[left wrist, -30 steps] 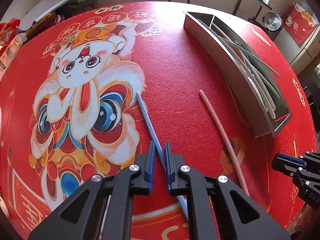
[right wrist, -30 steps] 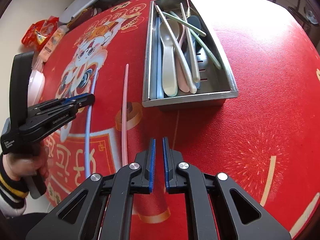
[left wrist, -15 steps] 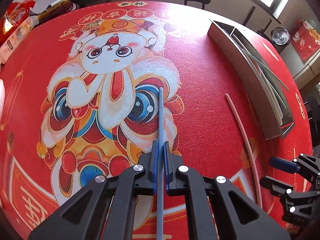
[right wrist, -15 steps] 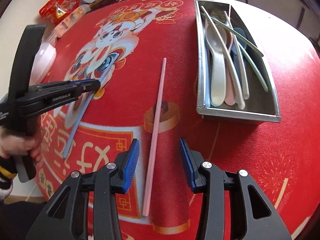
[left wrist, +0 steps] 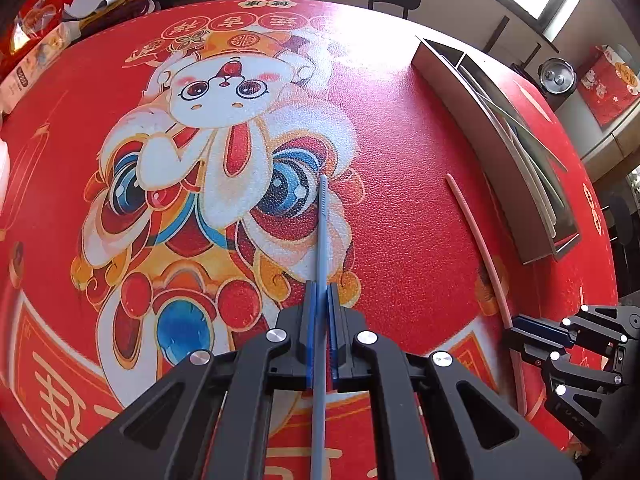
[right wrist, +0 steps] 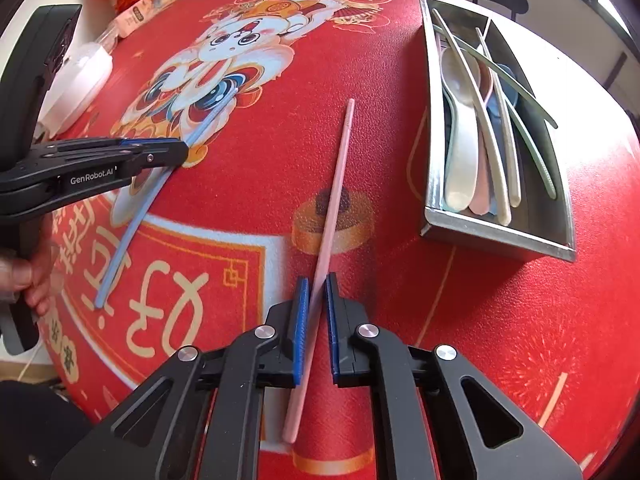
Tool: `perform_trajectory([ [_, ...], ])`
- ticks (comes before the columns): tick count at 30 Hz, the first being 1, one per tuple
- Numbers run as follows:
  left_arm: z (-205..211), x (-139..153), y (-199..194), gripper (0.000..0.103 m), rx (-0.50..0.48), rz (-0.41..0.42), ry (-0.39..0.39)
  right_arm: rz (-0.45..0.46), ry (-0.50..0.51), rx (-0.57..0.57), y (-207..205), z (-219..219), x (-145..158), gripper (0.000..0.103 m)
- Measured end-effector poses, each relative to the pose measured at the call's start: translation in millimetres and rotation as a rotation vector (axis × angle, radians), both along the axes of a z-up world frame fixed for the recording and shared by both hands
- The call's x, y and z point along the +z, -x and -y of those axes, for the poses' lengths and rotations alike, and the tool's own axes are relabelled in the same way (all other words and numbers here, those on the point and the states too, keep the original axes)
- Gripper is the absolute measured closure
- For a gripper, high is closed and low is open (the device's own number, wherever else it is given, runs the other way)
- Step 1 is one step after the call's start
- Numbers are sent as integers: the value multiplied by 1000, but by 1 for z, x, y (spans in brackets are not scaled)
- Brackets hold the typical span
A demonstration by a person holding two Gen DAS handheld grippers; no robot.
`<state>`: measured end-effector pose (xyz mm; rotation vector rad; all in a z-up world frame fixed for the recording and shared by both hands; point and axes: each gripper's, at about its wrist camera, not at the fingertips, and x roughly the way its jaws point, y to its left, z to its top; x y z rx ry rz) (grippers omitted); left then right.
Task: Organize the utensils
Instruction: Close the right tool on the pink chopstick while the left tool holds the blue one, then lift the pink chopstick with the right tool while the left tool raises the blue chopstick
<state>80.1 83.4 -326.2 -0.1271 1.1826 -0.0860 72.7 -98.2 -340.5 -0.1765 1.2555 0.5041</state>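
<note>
1. Both hand-held grippers have changed since the earlier frames: the right hand-held gripper (right wrist: 316, 300), which stood beside the pink chopstick (right wrist: 334, 200) with jaws together, then opened over it, has just been closing, and now its blue pads clamp that chopstick between them.
2. Compared with one second ago, the left hand-held gripper (left wrist: 321, 300) has turned, so the blue chopstick (left wrist: 322, 232) now runs straight ahead between its fingers instead of slanting.
3. This left one is closed on the blue chopstick, which lies along the red mat (left wrist: 400, 208) over the cartoon lion picture.
4. The pink chopstick lies on the mat between the blue chopstick and the metal tray (right wrist: 496, 232), apart from both.
5. The tray stands on the counter at the right and holds spoons (right wrist: 460, 120) and other chopsticks.
6. At the left edge of the right wrist view, a person's hand (right wrist: 28, 276) holds the left tool's handle.
</note>
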Motion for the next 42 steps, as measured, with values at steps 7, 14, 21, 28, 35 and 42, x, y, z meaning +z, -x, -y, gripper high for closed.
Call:
perform_trajectory([
  [7, -3, 0, 5, 96, 8, -10, 21, -8, -19, -31, 8, 20, -1, 96],
  [14, 4, 1, 15, 96, -19, 28, -28, -3, -21, -38, 8, 20, -1, 96],
  [21, 8, 2, 17, 96, -41, 51, -49, 3, -29, -46, 7, 20, -2, 96],
  [28, -7, 3, 14, 98, 6, 16, 68, -29, -78, -47, 4, 22, -1, 97],
  [35, -24, 24, 26, 98, 45, 40, 176, -9, -204, -89, 8, 39, 21, 97],
  [42, -22, 55, 31, 98, 32, 110, 216, 12, -239, -98, 9, 40, 35, 97],
])
